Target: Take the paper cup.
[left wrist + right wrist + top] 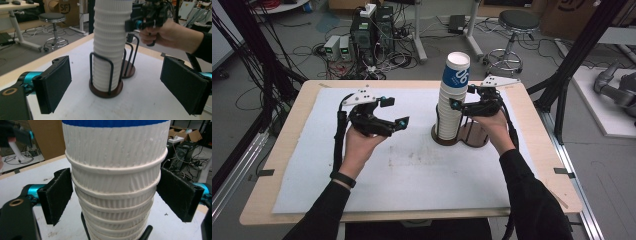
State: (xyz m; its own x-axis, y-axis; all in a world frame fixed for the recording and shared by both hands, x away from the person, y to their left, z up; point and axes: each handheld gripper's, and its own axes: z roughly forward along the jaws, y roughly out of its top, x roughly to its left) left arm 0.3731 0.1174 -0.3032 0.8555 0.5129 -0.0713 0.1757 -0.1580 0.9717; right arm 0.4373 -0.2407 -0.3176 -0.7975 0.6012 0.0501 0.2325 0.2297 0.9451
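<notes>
1. Worktop (532,165): a light wooden top covered by a pale mat (412,170) that carries faint stains near its centre.
2. Cup stack (452,97): a tall column of nested white ribbed paper cups stands upright on the right half of the mat. The topmost cup (457,70) bears a blue band with white lettering.
3. Holder (460,134): a two-bay stand of dark round bases and black wire uprights. The stack occupies the left bay (106,88); the right bay (128,71) holds no cups that can be seen.
4. Right gripper (472,100): held in the right hand (494,125) at the upper part of the stack. In the right gripper view its two black fingers (56,195) sit either side of the cups, spread wide. The left one lies against or just beside the cup rims; contact cannot be confirmed. The right one stands slightly apart from the rims.
5. Left gripper (394,112): held in the left hand (362,142) over the left half of the mat, well apart from the stack and above the surface. Its fingers (53,83) are spread wide and hold nothing; the left gripper view looks between them at the stack and holder.
6. Surroundings: a round stool (514,30) and computer equipment with cables (367,35) stand on the floor beyond the worktop.
</notes>
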